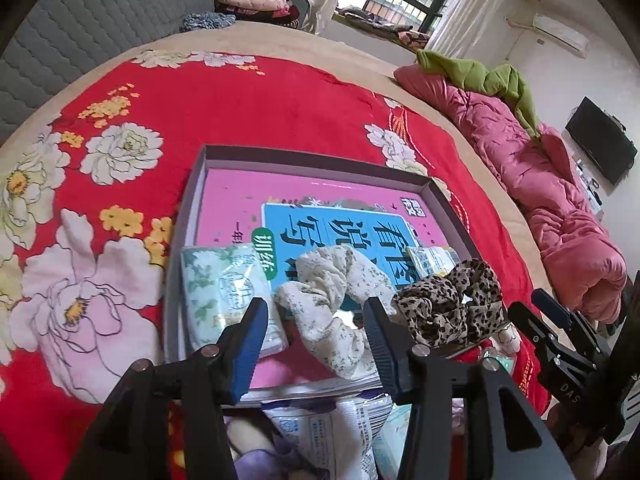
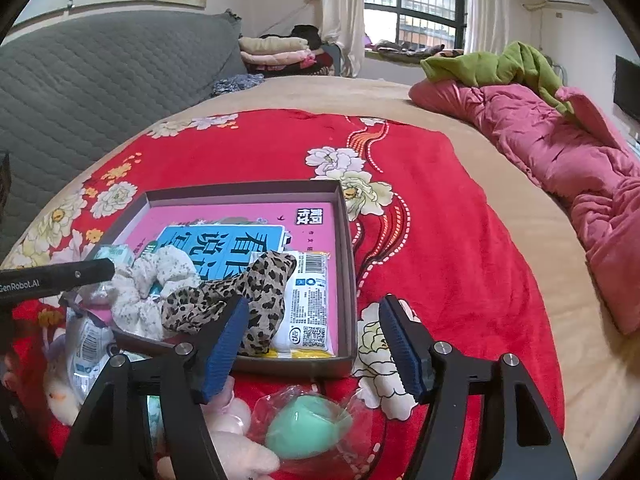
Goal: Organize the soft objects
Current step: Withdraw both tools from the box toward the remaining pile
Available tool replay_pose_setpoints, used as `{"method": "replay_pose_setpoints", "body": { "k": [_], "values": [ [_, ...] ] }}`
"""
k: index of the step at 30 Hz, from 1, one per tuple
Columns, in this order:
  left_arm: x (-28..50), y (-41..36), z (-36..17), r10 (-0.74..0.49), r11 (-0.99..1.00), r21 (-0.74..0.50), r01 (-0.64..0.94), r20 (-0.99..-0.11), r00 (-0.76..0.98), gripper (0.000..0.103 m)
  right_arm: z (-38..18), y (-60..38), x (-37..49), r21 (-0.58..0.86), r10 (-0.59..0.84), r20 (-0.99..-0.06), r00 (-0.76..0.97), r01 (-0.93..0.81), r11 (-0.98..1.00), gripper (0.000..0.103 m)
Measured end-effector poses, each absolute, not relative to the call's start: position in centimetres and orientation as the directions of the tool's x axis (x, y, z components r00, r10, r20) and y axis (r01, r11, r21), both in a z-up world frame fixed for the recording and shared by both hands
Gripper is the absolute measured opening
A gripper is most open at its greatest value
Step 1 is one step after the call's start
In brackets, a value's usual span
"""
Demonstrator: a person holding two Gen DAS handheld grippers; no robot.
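Note:
A shallow brown box (image 1: 316, 159) lies on the red flowered blanket with a pink book as its floor. Inside it are a green floral tissue pack (image 1: 218, 286), a cream floral scrunchie (image 1: 340, 292), a leopard scrunchie (image 1: 452, 304) and a white tissue pack (image 2: 308, 300). My left gripper (image 1: 318, 320) is open; the cream scrunchie lies loose between its blue pads. My right gripper (image 2: 314, 308) hangs open and empty over the box's (image 2: 347, 256) near right corner, its left finger beside the leopard scrunchie (image 2: 240, 292). A mint squishy in clear wrap (image 2: 308, 428) lies beneath it.
In front of the box lie a pink plush (image 2: 240, 444), printed tissue packs (image 1: 320, 432) and a small plush (image 2: 60, 396). A pink quilt (image 2: 560, 152) with a green cloth (image 2: 500, 64) runs along the bed's right side. A grey quilted headboard (image 2: 100, 80) stands at the left.

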State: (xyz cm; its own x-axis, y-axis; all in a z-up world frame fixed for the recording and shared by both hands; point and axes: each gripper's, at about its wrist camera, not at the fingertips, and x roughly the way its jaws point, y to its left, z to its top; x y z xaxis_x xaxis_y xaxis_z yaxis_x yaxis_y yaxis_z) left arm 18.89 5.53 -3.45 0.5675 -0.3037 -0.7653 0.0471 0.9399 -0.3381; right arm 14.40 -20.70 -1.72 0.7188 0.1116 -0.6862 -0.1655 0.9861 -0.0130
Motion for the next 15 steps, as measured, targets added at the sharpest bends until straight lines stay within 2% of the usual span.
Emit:
{"method": "replay_pose_setpoints", "body": {
  "k": [15],
  "values": [
    [16.6, 9.7, -0.5, -0.242, 0.940, -0.340, -0.034, -0.734, 0.635, 0.058, 0.2, -21.0, 13.2, -0.007, 0.122, -0.651, 0.750, -0.167, 0.986, 0.074]
  ]
}}
